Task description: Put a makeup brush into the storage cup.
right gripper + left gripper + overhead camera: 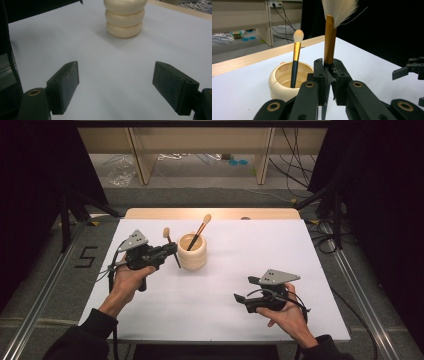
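- The right gripper (239,298) is sitting nearest the camera, at the lower right of the high view, its two jaws standing wide apart with only bare white table (235,265) between them.
- The left gripper (173,248) is hovering at centre left, its jaws clamping one makeup brush (329,37) by the dark handle, gold ferrule and white bristles pointing up.
- Two brushes are showing in all: the second brush (199,232) is leaning inside the cup, bristles up.
- One cream ribbed cup (192,252) is standing upright at the centre, just beside the left gripper's tips.
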A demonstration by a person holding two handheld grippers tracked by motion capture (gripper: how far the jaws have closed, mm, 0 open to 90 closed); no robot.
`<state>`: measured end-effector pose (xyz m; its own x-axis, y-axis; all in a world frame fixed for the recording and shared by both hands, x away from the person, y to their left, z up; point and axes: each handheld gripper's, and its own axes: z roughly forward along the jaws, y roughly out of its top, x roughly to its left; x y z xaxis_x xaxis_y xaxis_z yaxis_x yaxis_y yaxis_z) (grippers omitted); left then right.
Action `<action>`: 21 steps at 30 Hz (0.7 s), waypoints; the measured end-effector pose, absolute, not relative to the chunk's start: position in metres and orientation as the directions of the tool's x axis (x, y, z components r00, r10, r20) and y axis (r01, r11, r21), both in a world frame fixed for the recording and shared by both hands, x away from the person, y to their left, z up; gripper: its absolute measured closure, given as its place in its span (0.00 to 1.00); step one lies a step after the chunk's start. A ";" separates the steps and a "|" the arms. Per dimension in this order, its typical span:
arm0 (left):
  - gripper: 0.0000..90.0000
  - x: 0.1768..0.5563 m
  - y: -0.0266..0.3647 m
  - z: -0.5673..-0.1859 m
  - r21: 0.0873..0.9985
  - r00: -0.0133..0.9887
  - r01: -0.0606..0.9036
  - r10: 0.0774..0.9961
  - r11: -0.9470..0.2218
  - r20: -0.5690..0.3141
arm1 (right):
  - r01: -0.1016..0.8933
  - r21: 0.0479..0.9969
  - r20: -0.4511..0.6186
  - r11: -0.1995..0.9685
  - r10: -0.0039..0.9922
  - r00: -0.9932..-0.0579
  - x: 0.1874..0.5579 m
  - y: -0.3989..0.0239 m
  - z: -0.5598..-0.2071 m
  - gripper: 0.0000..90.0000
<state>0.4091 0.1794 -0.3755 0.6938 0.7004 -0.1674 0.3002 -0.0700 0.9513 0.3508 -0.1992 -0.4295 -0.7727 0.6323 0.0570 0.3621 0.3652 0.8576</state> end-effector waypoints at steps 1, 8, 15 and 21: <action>0.92 0.410 0.180 -0.375 0.952 0.697 0.297 0.698 -0.074 -0.163 | 0.365 0.859 0.065 0.358 0.631 -0.773 0.350 -0.199 -0.430 0.25; 0.92 0.412 0.179 -0.372 0.953 0.691 0.297 0.702 -0.059 -0.171 | 0.369 0.854 0.059 0.368 0.635 -0.770 0.347 -0.201 -0.431 0.24; 0.93 0.417 0.177 -0.368 0.955 0.693 0.291 0.702 -0.060 -0.167 | 0.371 0.856 0.064 0.360 0.638 -0.767 0.346 -0.204 -0.432 0.23; 0.93 0.424 0.177 -0.365 0.954 0.684 0.294 0.709 -0.052 -0.172 | 0.371 0.855 0.064 0.363 0.636 -0.769 0.344 -0.205 -0.432 0.23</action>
<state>0.4236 0.1769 -0.3651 0.6837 0.7093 -0.1717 0.2938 -0.0521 0.9544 0.3444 -0.2045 -0.4324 -0.7691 0.6359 0.0640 0.3713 0.3632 0.8545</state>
